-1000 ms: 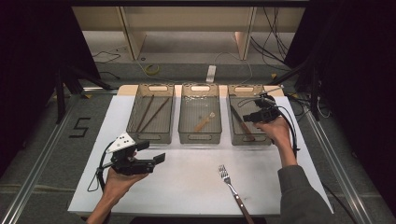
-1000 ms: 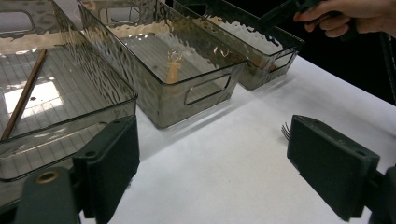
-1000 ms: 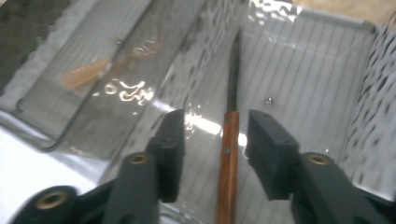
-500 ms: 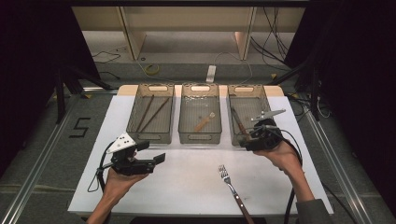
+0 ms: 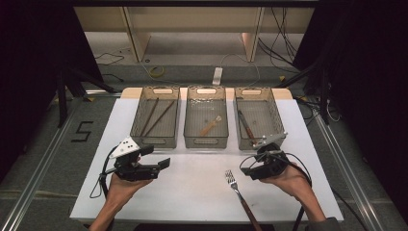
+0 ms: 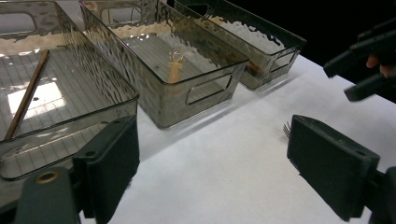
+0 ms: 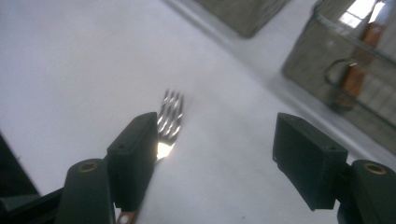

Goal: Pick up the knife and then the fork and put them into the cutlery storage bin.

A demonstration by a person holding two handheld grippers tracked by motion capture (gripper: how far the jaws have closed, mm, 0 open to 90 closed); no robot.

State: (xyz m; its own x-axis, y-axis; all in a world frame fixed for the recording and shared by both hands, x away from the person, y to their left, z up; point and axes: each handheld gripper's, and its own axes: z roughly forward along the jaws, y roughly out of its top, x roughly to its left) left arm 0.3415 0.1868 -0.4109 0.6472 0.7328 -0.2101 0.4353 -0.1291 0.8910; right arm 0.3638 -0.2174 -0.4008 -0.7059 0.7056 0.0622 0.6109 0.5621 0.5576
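While right tool [image 5: 251, 169] gapes unclenched, fork [image 5: 239, 193] flat, tines toward bins, handle toward person

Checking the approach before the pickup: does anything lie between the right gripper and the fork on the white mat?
Nothing visible does. The right gripper sits open just right of the fork, its jaws having just been opening with nothing between them; only bare white mat separates them. The three bins stand farther back.

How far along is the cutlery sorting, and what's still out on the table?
Done: chopsticks, a spoon and another utensil lie in the three bins. In hand: the right gripper, its jaws just opened with nothing between them, is beside the fork. Left: grasping and binning the fork. The left gripper waits open.
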